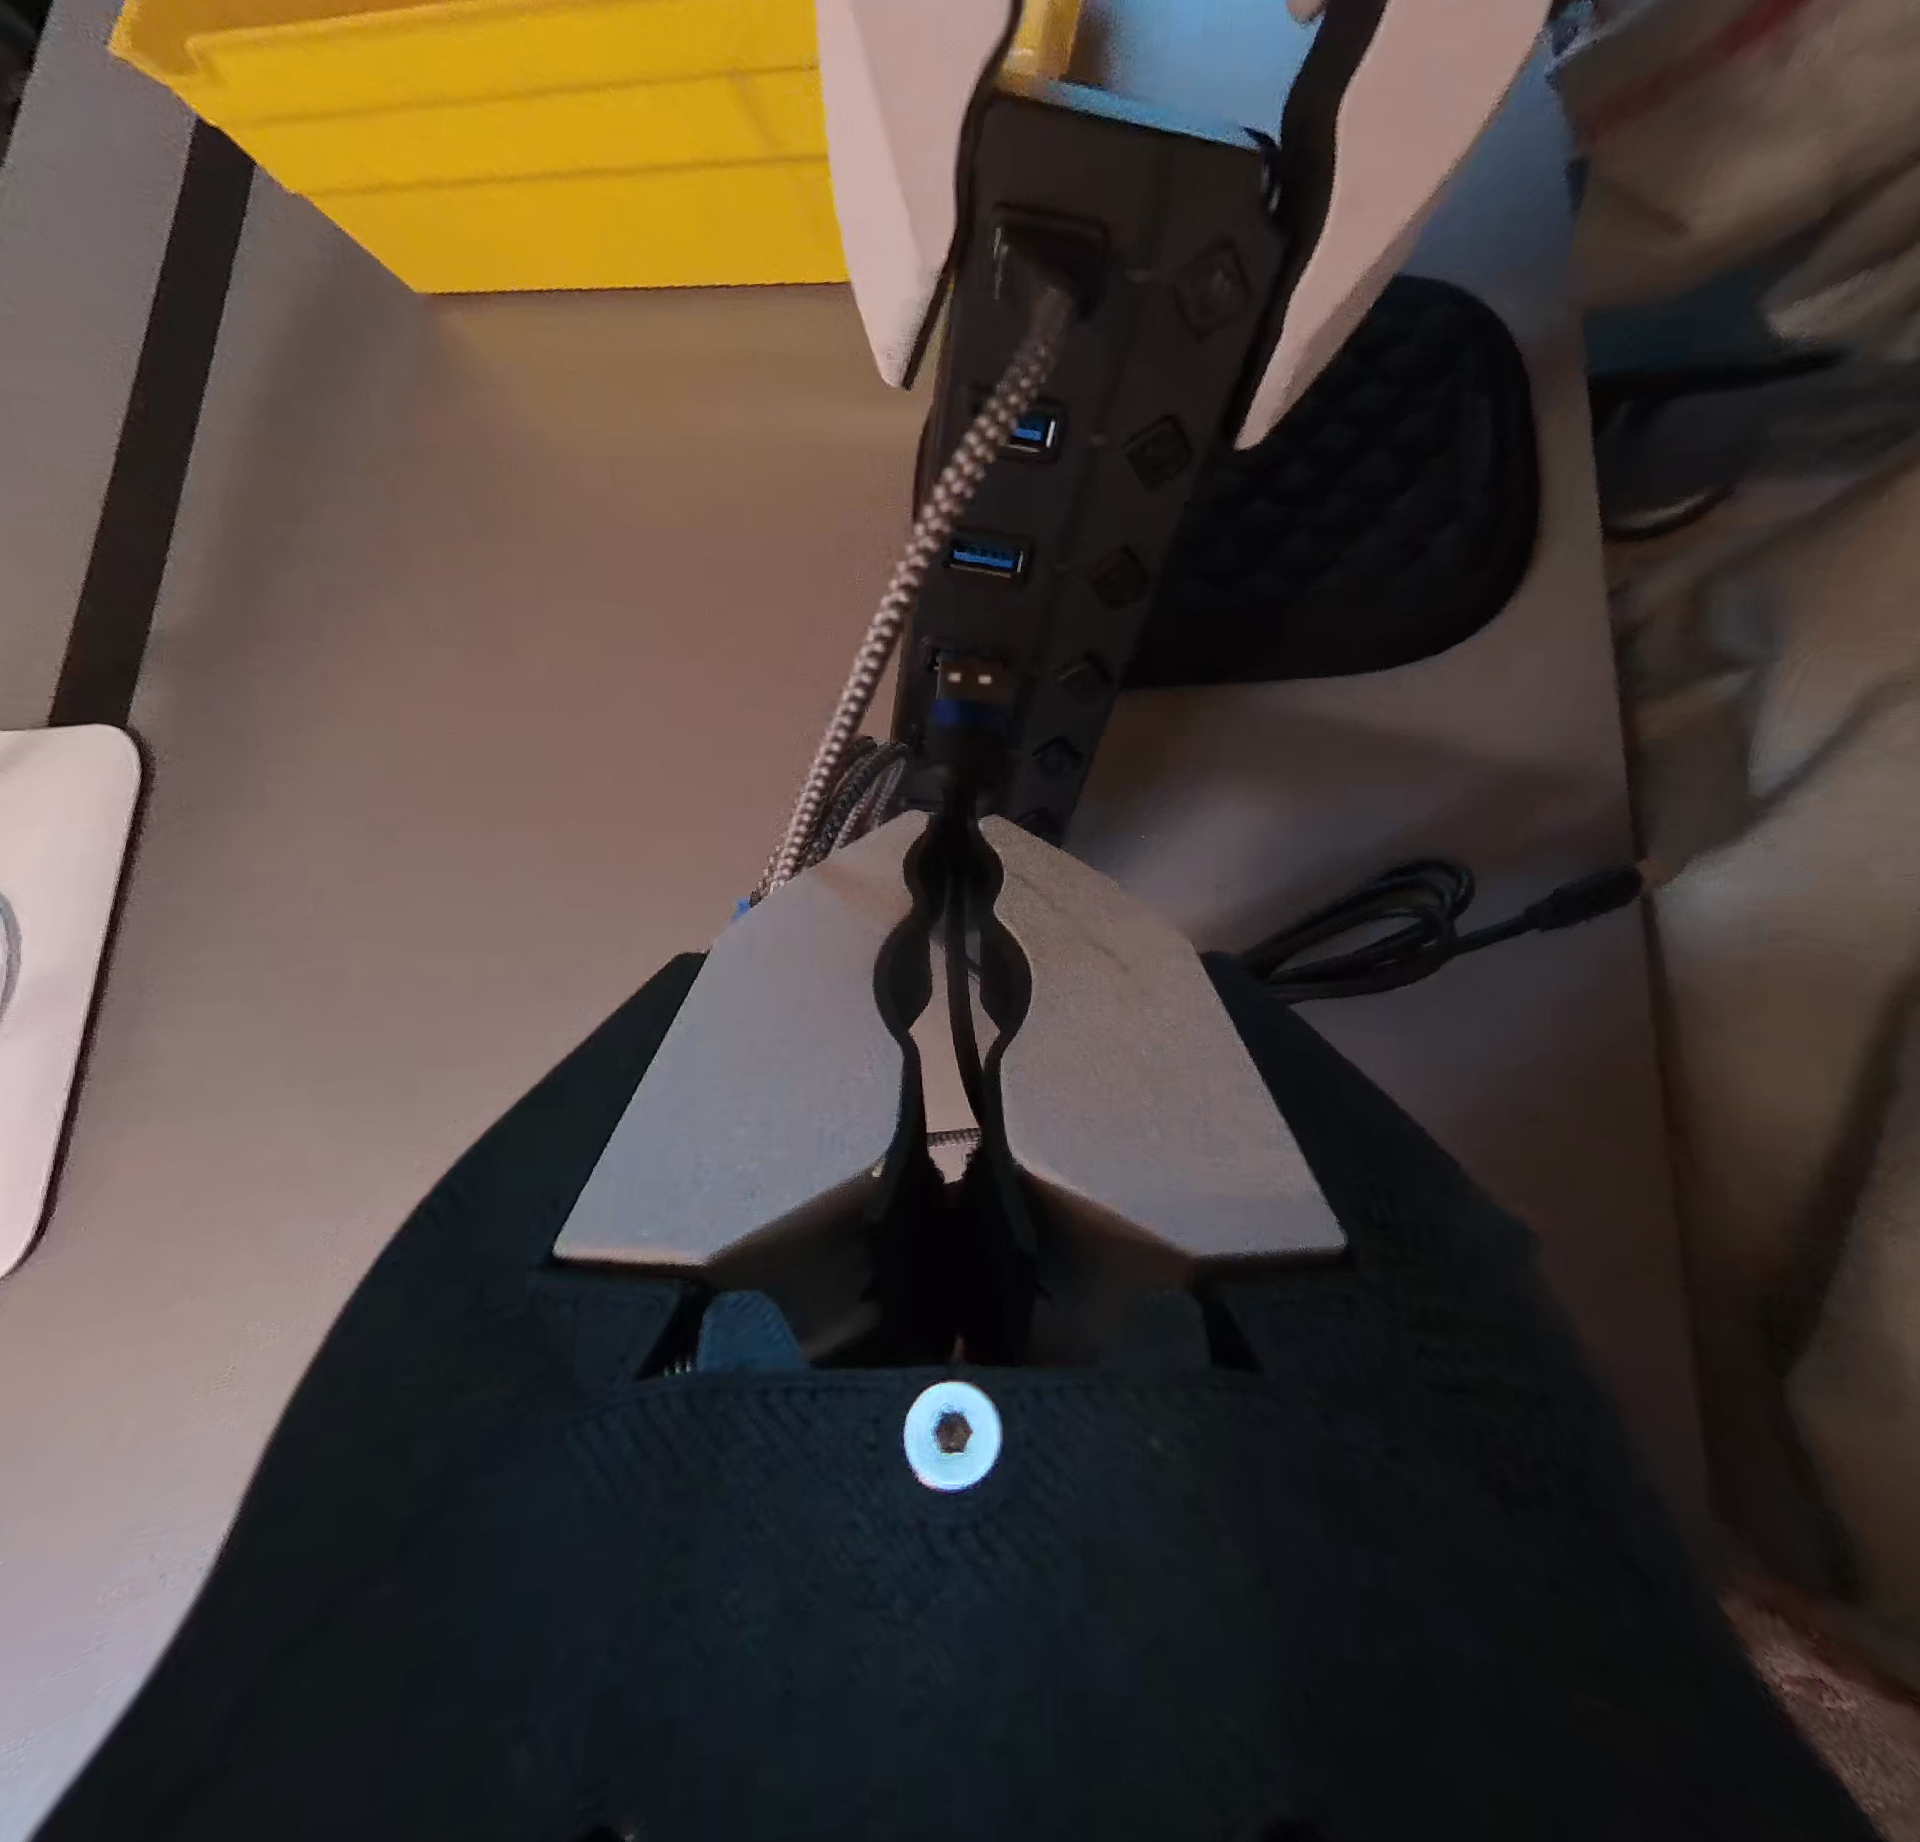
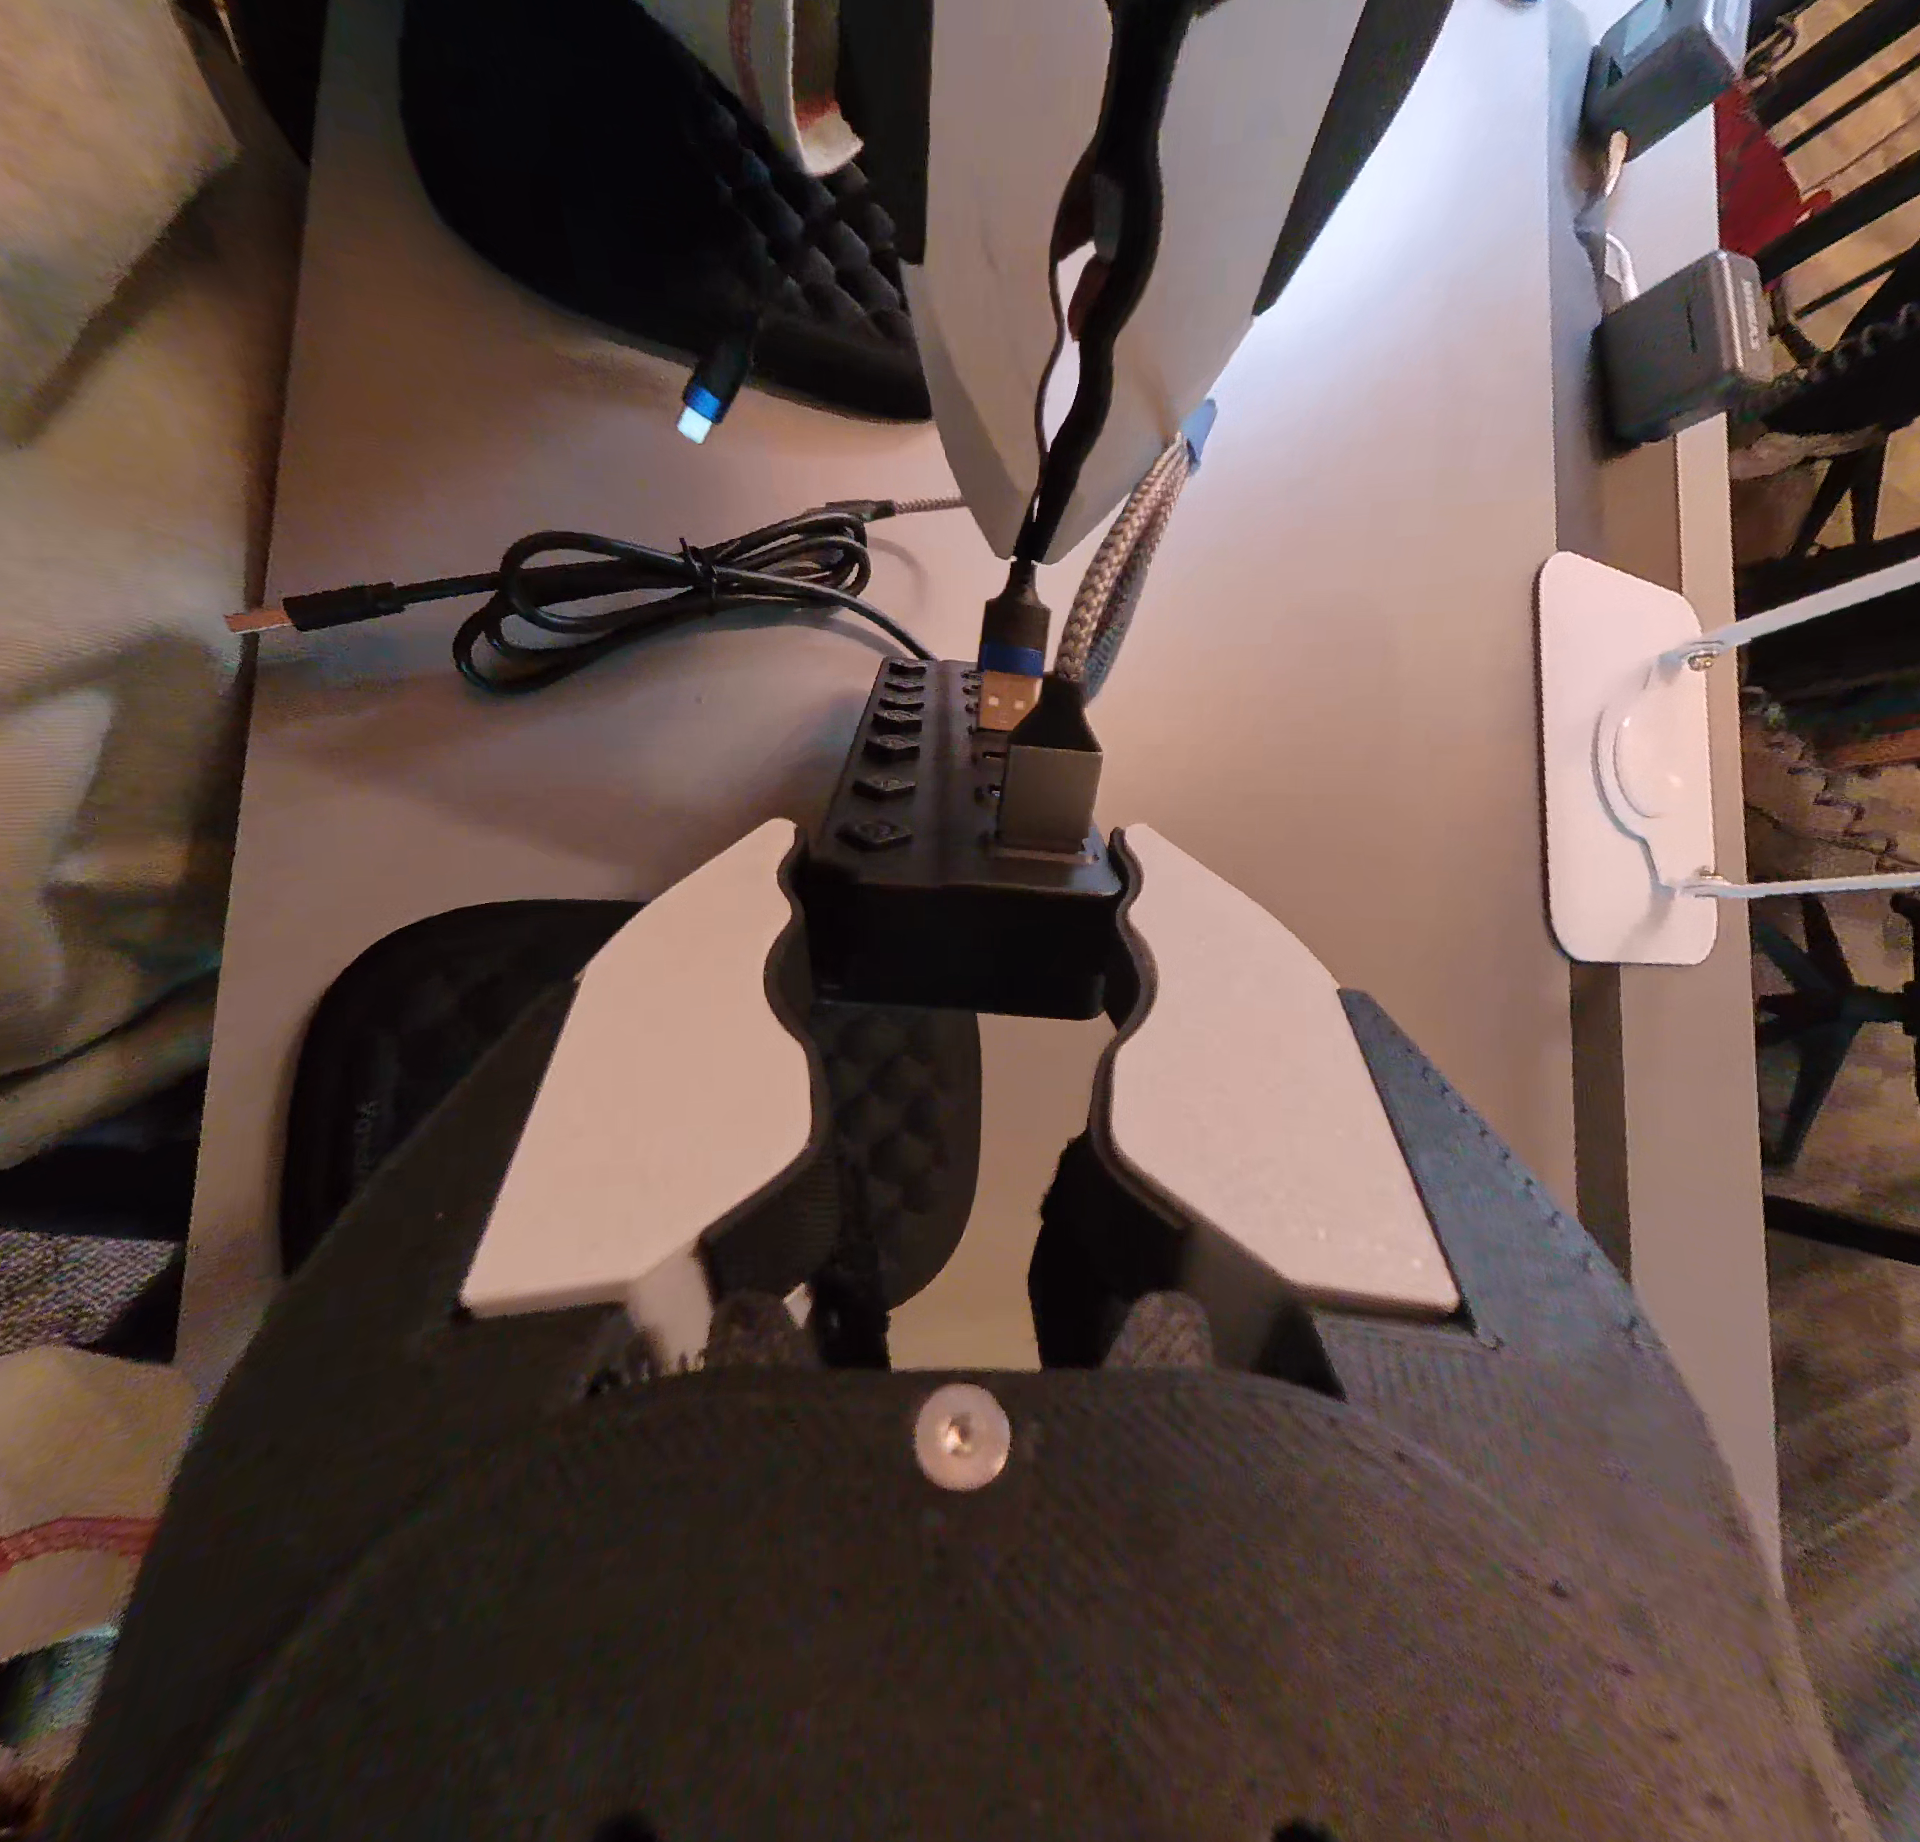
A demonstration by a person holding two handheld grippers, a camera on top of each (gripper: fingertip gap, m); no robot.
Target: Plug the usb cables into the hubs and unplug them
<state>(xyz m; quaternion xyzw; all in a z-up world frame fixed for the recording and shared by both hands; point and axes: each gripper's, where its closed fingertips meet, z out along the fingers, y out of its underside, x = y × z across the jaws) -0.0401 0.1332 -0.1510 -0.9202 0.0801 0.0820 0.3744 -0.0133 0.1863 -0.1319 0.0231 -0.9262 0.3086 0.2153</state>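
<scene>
Two grippers, left fingers (image 1: 951, 836) pinching USB cable (image 1: 971, 696), right fingers (image 2: 951, 857) clamping hub (image 2: 961, 909)

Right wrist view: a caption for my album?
Right gripper grips a black hub while left gripper brings a plug.

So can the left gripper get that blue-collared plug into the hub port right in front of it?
Probably yes. The left gripper is shut on the black cable just behind the blue-collared plug, whose metal tip sits at a port on the hub. The right gripper steadies the hub, and the braided cable runs alongside, not across.
</scene>
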